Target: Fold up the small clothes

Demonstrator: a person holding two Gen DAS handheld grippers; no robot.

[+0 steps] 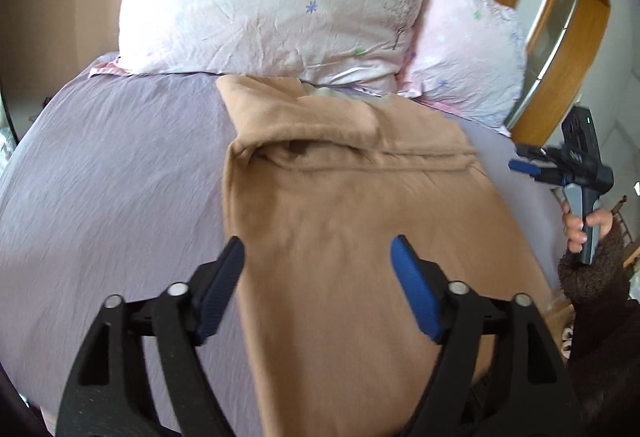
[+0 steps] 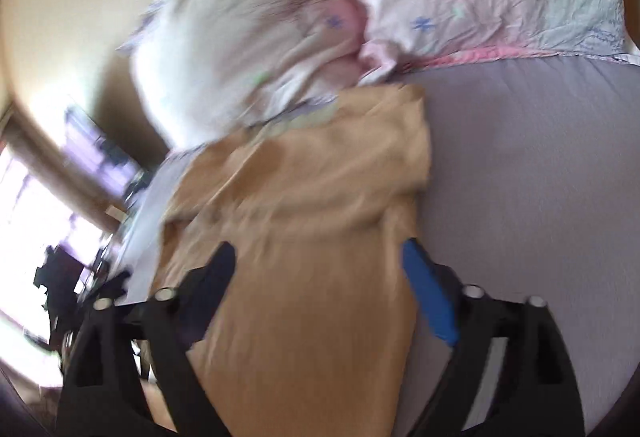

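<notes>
Your tan garment [image 1: 360, 221] lies flat on the lavender sheet [image 1: 112, 189], its top edge up against the pillows [image 1: 272, 5], with a folded band across its upper part. Both tongs are spread wide and hold nothing: left gripper [image 1: 318, 257] over the near left edge, right gripper [image 2: 318, 261] over the near right edge. Biggest risk I see: you pinch the sheet along with the cloth, or grab only one layer, and the fold goes crooked. The right view is blurry too, so go slow.
</notes>
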